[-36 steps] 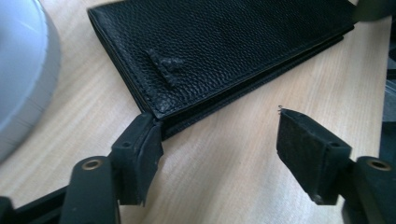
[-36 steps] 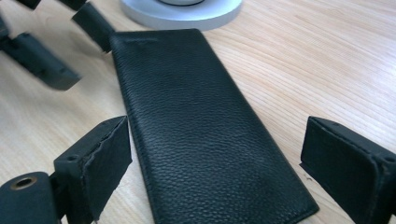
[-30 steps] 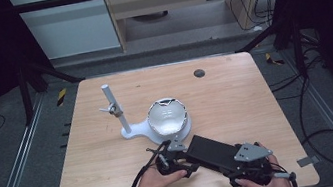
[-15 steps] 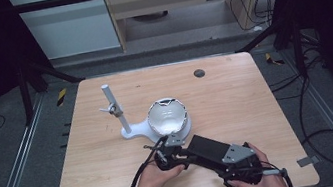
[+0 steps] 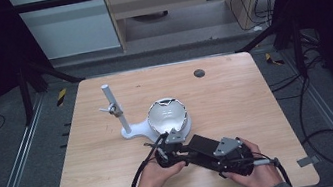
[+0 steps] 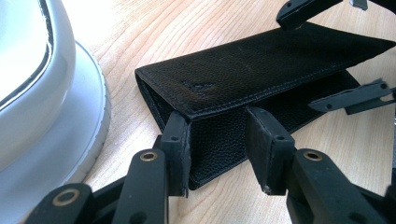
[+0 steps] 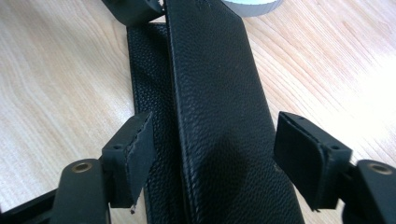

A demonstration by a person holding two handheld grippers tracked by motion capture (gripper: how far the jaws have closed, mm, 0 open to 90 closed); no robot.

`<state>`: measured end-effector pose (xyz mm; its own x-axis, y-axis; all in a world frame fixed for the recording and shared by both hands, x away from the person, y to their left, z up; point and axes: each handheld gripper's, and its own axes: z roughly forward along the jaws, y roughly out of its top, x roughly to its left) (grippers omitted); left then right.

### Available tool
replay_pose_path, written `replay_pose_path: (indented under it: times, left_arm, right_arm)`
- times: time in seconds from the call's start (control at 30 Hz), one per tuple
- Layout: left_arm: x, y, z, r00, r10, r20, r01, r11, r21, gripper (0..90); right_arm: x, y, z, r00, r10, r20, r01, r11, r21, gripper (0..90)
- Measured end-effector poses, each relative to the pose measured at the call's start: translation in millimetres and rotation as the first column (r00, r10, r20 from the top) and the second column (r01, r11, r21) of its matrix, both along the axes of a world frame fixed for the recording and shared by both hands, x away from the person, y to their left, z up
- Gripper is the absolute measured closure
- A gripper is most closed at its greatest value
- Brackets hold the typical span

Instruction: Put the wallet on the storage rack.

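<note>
The black wallet (image 5: 202,147) lies on the table (image 5: 235,92) between both grippers: the left gripper (image 6: 218,135) pinches its corner, while the right gripper (image 7: 215,149), jaws just closing, straddles it untouched.

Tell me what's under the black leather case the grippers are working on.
The black leather case lies directly on the bare wooden table. In the left gripper view its flap covers a lower layer; what's inside the case is hidden.
</note>
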<state>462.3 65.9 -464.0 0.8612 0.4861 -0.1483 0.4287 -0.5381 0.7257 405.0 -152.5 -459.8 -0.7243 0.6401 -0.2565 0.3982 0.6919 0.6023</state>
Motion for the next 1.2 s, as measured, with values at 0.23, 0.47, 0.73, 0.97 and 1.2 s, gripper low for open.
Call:
replay_pose_path:
  times: [0.23, 0.47, 0.73, 0.97, 1.2]
  left_arm:
    - [-0.2, -0.5, 3.2, 1.0000, 0.008, 0.000, -0.008, 0.9998, -0.017, 60.7]
    - [-0.8, -1.1, 5.7, 1.0000, 0.009, 0.000, -0.009, 0.9994, -0.034, 59.5]
    - [-6.3, 7.6, 7.2, 0.9990, 0.026, 0.037, -0.026, 0.9996, 0.000, 49.3]
    - [-5.3, 14.8, 7.2, 0.9976, 0.050, 0.048, -0.050, 0.9988, -0.006, 44.5]
    - [-6.2, 14.4, 5.8, 0.9974, 0.045, 0.056, -0.045, 0.9989, 0.010, 37.2]
  right_arm:
    - [5.8, 6.9, -0.5, 0.9999, 0.000, -0.014, -0.001, 0.9996, -0.030, 36.4]
    - [9.0, 10.4, -4.6, 1.0000, -0.004, -0.008, 0.003, 0.9979, -0.064, 46.7]
    - [7.5, 7.2, 5.1, 0.9962, 0.005, 0.087, 0.004, 0.9948, -0.102, 76.4]
    - [10.2, 0.7, 13.3, 0.9919, 0.012, 0.126, 0.000, 0.9950, -0.100, 83.7]
    - [8.4, -4.4, 17.8, 0.9906, 0.011, 0.136, 0.001, 0.9958, -0.091, 84.0]
